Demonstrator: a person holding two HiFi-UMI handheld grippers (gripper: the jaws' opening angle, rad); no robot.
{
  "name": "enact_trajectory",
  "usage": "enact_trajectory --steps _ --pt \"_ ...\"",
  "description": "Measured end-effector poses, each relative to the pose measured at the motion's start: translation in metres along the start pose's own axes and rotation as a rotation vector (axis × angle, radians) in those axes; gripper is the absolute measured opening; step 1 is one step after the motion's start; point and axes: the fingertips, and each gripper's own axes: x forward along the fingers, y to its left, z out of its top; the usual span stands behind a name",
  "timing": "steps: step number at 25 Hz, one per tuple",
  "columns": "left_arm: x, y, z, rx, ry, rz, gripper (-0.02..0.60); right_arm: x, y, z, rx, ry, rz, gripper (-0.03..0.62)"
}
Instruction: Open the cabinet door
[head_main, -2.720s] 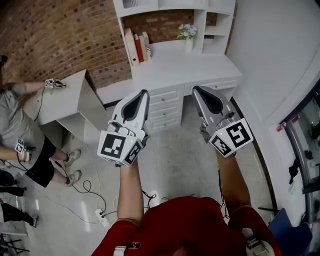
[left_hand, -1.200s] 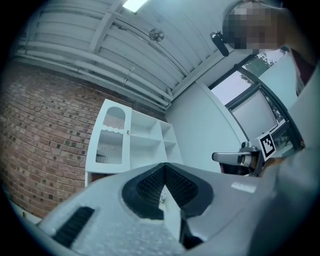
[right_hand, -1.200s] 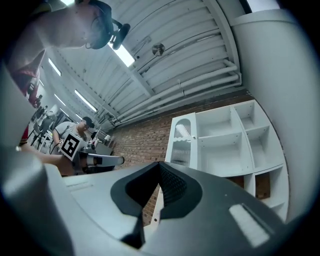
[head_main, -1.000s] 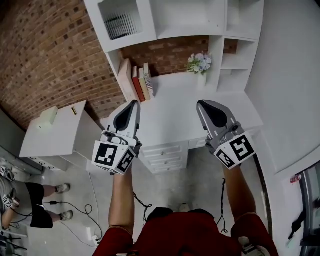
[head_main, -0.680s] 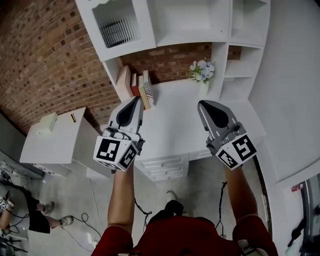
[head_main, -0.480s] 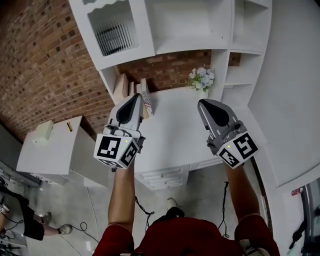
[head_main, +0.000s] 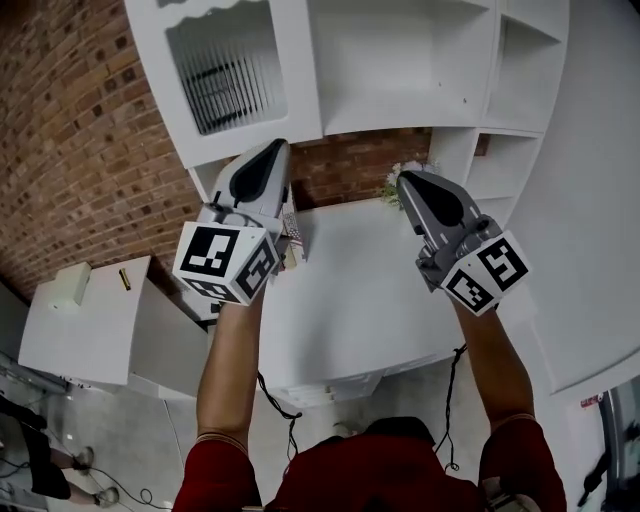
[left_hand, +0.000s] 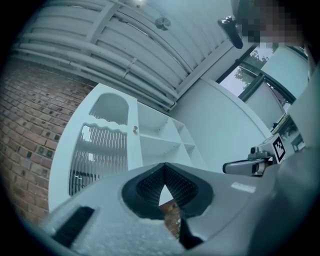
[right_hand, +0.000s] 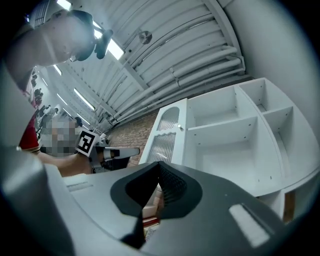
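The cabinet door is closed, with books below it. The left gripper and right gripper have their jaws together.

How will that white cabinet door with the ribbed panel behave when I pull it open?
The cabinet door probably swings as one rigid panel, since its white frame looks solid. Its ribbed, glass-like insert may be fragile, so pushing there seems unwise. The small knob on its edge beside the open shelves looks smooth, so it may slip.
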Motion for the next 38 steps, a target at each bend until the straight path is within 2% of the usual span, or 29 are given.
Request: enact_trajectory --steps 7,13,16,28,38 --pt "0.061 0.039 0.030 0.066 -0.004 0.040 0.002 0.041 -0.033 0.000 -0.025 0.005 0.058 0.012" --pt "0.110 0.066 0.061 0.086 -0.014 0.107 0.002 0.058 -0.059 0.011 -0.036 -0.011 0.120 0.012" --pt "0.135 0.077 0.072 0.130 -0.004 0.153 0.003 0.062 -0.072 0.017 -0.059 -0.011 0.146 0.012" --pt "0.199 0.123 0.099 0.322 0.043 0.363 0.093 0.058 -0.104 0.012 -0.111 -0.005 0.217 0.012" --pt "0.231 0.133 0.105 0.435 0.107 0.404 0.110 0.054 -0.121 0.005 -0.104 -0.012 0.233 0.012"
